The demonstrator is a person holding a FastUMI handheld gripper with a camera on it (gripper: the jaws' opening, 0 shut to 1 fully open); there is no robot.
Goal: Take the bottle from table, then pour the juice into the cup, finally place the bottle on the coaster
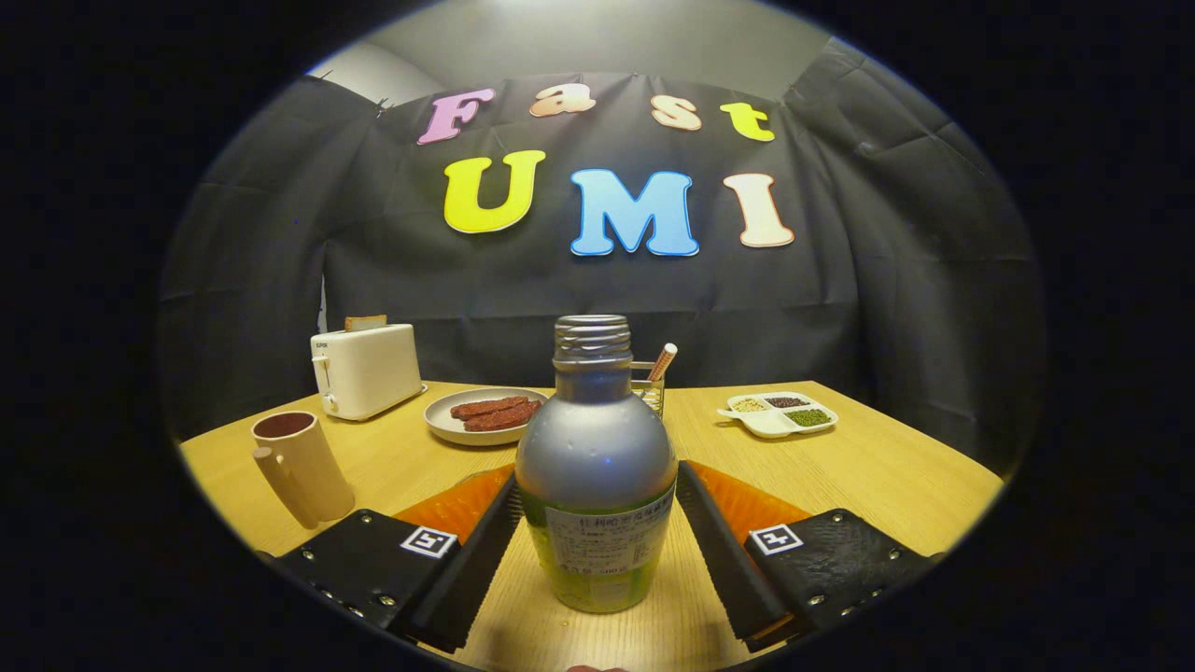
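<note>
Here's the bottle [596, 467], standing upright on the wooden table [878, 467] right between the two fingers of the gripper [596, 523], its cap off and the threaded neck bare. The fingers flank its lower body on either side, spread about as wide as the bottle itself; the inner faces sit right at the bottle's sides, but whether both are truly pressing on it I cannot tell. The bottle has a silvery upper half and a green lower band with a label facing us. An orange coaster [747, 504] lies flat on the table just behind the bottle, showing on both sides of it past the fingers. Off toward the table's left edge stands the cup [297, 465], a cream one with a handle and a dark inside, upright and well apart from the bottle. Farther back, near the table's far left corner, sits a white toaster [366, 370] with a slice poking out of it. Beside it, a round plate [476, 416] carries two reddish-brown strips. Right behind the bottle's neck, a clear glass [651, 387] holds a stick. Toward the far right corner rests a white divided tray [778, 414] with small heaps in its compartments.
</note>
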